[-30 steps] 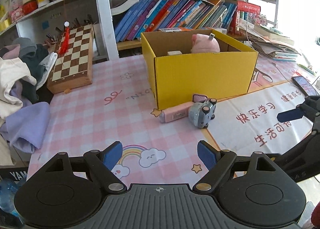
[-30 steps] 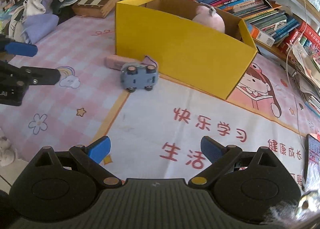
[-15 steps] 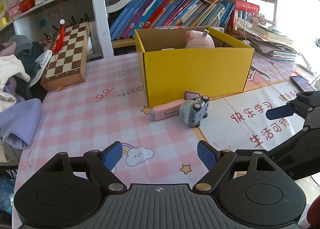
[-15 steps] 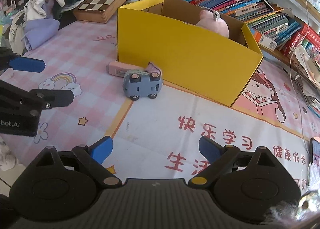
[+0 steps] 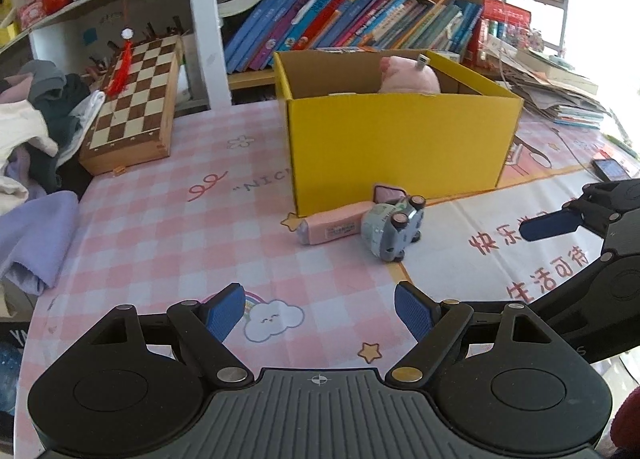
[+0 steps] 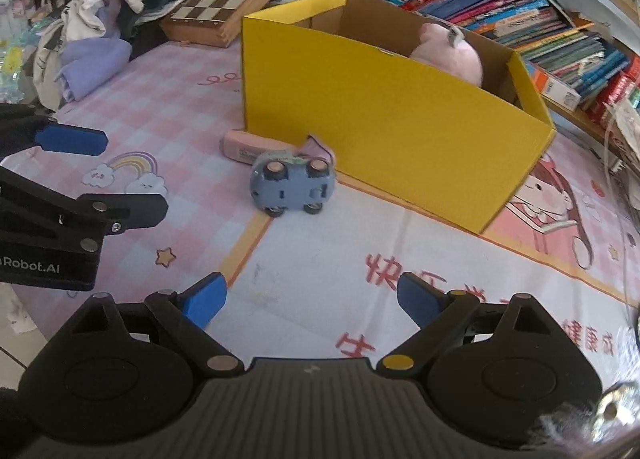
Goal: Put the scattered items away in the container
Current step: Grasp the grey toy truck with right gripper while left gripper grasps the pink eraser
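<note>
A yellow cardboard box (image 5: 400, 147) (image 6: 384, 119) stands open on the table with a pink plush pig (image 5: 408, 79) (image 6: 448, 55) inside. In front of it a grey-blue toy car (image 5: 394, 229) (image 6: 290, 187) lies on its side against a pink rectangular case (image 5: 330, 225) (image 6: 244, 145). A small pink item (image 5: 388, 193) sits behind the car. My left gripper (image 5: 320, 313) is open and empty, short of the car. My right gripper (image 6: 312, 297) is open and empty, also short of the car.
A chessboard box (image 5: 136, 107) and a pile of clothes (image 5: 32, 139) lie at the left. Bookshelves (image 5: 352, 27) stand behind the box. A phone (image 5: 610, 169) and stacked papers (image 5: 560, 99) are at the right.
Both grippers have moved closer to the toy car and the box, which now look larger. Both stay open. The objects on the table have not moved.
</note>
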Motion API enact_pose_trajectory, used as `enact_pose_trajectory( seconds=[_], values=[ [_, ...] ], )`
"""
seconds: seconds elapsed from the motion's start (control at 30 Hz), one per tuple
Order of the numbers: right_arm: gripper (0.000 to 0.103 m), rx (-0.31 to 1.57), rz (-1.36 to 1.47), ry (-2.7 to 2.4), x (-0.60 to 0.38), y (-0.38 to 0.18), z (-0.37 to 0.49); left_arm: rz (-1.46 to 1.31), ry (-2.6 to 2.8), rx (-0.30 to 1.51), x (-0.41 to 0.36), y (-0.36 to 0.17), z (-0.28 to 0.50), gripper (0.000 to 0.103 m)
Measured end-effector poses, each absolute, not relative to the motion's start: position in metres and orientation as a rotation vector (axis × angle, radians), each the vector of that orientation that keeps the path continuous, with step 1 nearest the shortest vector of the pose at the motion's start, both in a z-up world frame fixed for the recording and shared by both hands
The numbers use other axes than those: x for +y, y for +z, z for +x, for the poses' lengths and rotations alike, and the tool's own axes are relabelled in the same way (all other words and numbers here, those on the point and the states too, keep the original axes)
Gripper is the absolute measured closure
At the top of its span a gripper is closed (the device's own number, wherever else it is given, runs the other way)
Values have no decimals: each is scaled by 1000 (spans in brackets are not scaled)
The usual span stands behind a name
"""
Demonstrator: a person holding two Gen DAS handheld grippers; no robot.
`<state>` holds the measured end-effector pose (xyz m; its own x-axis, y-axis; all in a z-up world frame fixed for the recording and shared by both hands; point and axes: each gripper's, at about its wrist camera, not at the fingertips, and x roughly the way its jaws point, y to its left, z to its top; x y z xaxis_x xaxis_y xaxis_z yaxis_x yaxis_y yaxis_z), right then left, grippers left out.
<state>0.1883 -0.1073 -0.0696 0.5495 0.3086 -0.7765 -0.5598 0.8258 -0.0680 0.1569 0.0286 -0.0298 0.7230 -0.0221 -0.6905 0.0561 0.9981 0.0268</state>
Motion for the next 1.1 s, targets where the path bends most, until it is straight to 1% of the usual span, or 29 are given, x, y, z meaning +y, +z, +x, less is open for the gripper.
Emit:
enact_pose_trajectory(
  seconds=[0.57, 0.93, 1.03, 1.07, 1.1],
  values=[
    [10, 869, -299, 602, -78, -75, 235, 29, 61, 799, 50, -28, 160, 19],
    [27, 885, -270, 613, -64, -80, 266, 14, 90, 808, 54, -30, 169, 19],
    [34, 895, -266, 619, -64, -82, 273, 7, 95, 811, 54, -31, 173, 19],
    [39, 898, -265, 622, -64, -83, 275, 4, 96, 812, 54, -32, 174, 19],
    [41, 899, -264, 629, -65, -83, 276, 3, 94, 813, 54, -32, 176, 19]
  ],
)
